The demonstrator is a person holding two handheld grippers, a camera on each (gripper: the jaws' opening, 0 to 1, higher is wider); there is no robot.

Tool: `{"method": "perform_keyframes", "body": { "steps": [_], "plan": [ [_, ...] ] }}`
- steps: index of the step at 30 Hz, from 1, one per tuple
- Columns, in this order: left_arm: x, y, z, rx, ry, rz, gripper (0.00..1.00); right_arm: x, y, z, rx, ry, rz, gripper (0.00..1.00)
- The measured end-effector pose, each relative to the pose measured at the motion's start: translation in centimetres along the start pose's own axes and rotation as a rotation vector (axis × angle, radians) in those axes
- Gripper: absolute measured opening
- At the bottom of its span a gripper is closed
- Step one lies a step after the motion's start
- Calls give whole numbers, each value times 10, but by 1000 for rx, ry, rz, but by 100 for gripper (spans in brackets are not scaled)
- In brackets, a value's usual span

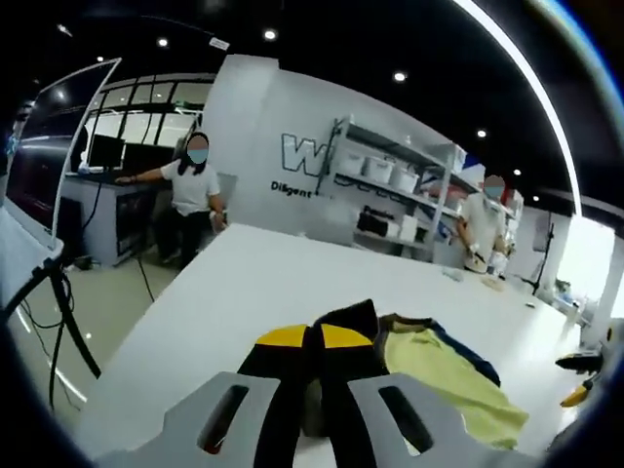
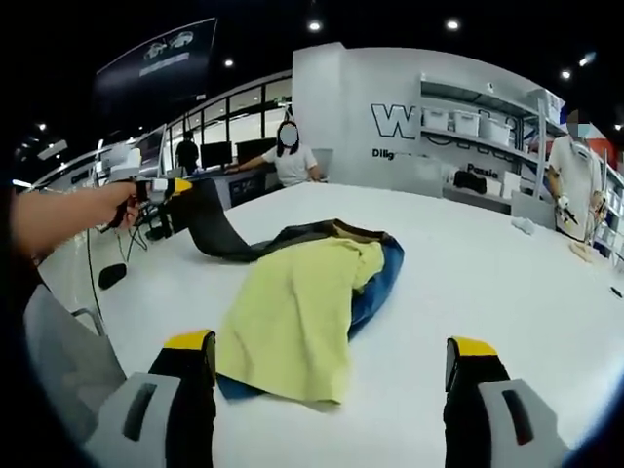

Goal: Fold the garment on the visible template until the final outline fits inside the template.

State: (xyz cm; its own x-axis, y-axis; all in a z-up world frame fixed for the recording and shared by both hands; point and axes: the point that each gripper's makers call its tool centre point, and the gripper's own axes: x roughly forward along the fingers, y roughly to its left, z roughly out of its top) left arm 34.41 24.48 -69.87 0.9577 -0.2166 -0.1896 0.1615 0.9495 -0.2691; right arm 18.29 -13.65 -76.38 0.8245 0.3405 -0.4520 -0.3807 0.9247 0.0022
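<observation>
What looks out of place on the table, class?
The garment lies bunched, yellow lining up, not flat. The left gripper, shut on a dark part of it, lifts that off the table. The right gripper is open.

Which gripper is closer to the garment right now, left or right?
Left. The left gripper is shut on a dark edge of the garment and lifting it off the table. The right gripper is open, near the yellow part, not touching.

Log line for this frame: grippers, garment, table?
left gripper: shut on garment, lifting its dark edge | right gripper: open, empty, near yellow side | garment: bunched on white table, unfolded
</observation>
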Motion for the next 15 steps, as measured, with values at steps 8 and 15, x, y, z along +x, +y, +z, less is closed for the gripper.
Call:
{"method": "perform_keyframes", "body": {
  "steps": [8,15],
  "plan": [
    [17,48,12,-88,-53,77,0,1,-3,-5,0,22,-10,99],
    [19,84,10,-109,-77,143,0,4,-4,-10,-3,40,-16,98]
  ]
}}
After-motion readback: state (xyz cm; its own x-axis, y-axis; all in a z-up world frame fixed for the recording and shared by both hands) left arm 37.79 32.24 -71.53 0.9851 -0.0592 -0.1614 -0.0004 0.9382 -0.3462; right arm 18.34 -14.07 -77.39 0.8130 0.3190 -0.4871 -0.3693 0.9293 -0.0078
